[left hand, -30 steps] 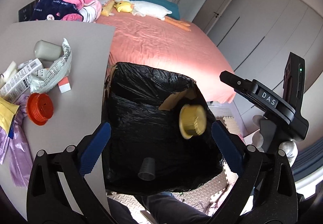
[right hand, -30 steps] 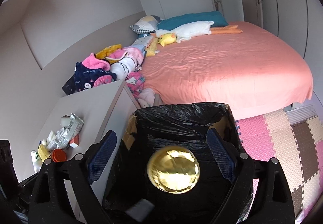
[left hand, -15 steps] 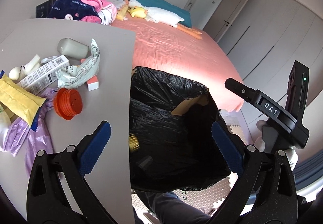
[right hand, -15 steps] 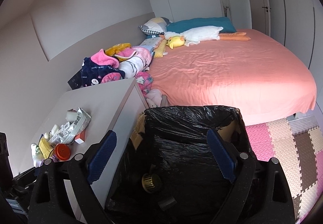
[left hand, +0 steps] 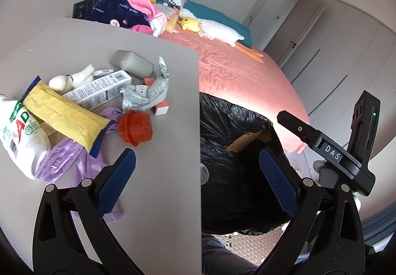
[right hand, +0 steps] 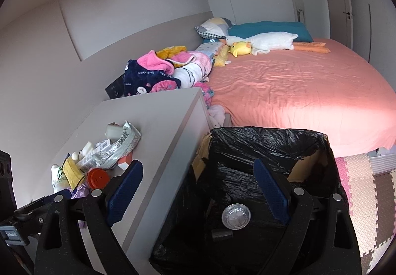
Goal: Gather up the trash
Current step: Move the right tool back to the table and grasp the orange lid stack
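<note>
Black plastic liner covers the trash bin (right hand: 267, 141), which stands on the floor right against the grey tabletop (left hand: 153, 176) edge, cardboard showing at torn spots on its rim. Down in the bin, right wrist view, a round clear plastic lid (right hand: 235, 216) lies beside a small dark piece, too dim to identify. Left gripper (left hand: 196, 180) fingers spread wide, nothing between them, hovering over the tabletop edge and bin. Right gripper (right hand: 198, 190) fingers also wide apart and empty, hanging over the bin mouth and tabletop edge. Trash left on the tabletop, clustered near its left side: orange ribbed cap (left hand: 135, 127), yellow packet (left hand: 64, 114) with blue serrated ends, white bottle (left hand: 22, 136) with red and green print, purple plastic bag (left hand: 74, 166), white printed carton (left hand: 99, 91), crumpled foil wrapper (left hand: 148, 94), grey cup (left hand: 132, 65) on its side, small orange-and-white box (left hand: 160, 109), white bone-shaped item (left hand: 70, 79). Pink bed (right hand: 297, 86) behind, with a clothes pile (right hand: 158, 74) and a plush goose (right hand: 262, 43).
</note>
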